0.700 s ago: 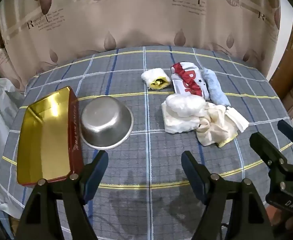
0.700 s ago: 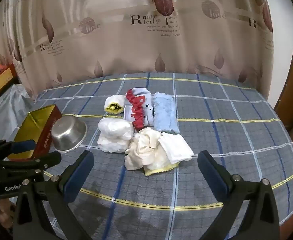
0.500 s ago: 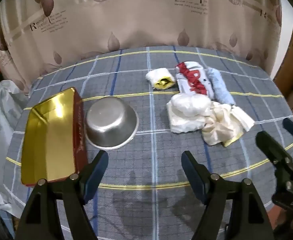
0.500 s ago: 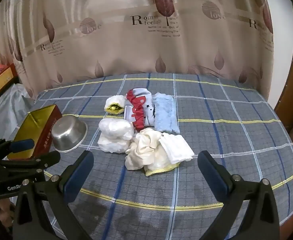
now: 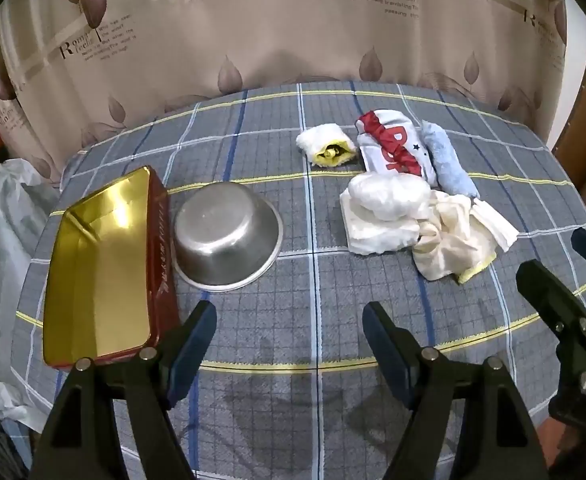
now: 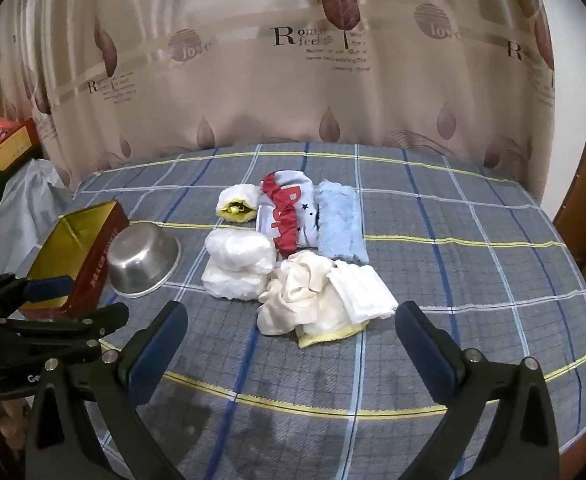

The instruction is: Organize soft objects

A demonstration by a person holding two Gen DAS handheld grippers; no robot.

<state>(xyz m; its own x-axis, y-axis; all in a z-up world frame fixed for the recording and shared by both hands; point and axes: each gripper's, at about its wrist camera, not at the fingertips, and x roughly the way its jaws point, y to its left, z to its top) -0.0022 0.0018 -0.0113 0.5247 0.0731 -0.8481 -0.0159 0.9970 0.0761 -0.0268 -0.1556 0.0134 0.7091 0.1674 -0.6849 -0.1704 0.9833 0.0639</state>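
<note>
Six soft items are grouped on the plaid-covered table (image 6: pixel 473 264): a white-and-yellow roll (image 6: pixel 237 203), a red-and-white printed garment (image 6: pixel 287 216), a light-blue towel (image 6: pixel 341 226), a white plastic-wrapped bundle (image 6: pixel 239 264), a crumpled cream cloth (image 6: pixel 297 300) and a folded white cloth (image 6: pixel 363 292); one steel bowl (image 5: pixel 227 236), turned upside down, and one gold-lined red tin (image 5: pixel 101 268) are set to their left. The left gripper (image 5: pixel 289 348) and the right gripper (image 6: pixel 291 344) are each held with jaws wide and nothing between them; the cloths lie ahead of the right jaws and ahead and right of the left jaws, untouched. "Romance feeling" and "love" are printed on the curtain (image 6: pixel 293 80); the garment's red lettering and the tin's side text cannot be read.
</note>
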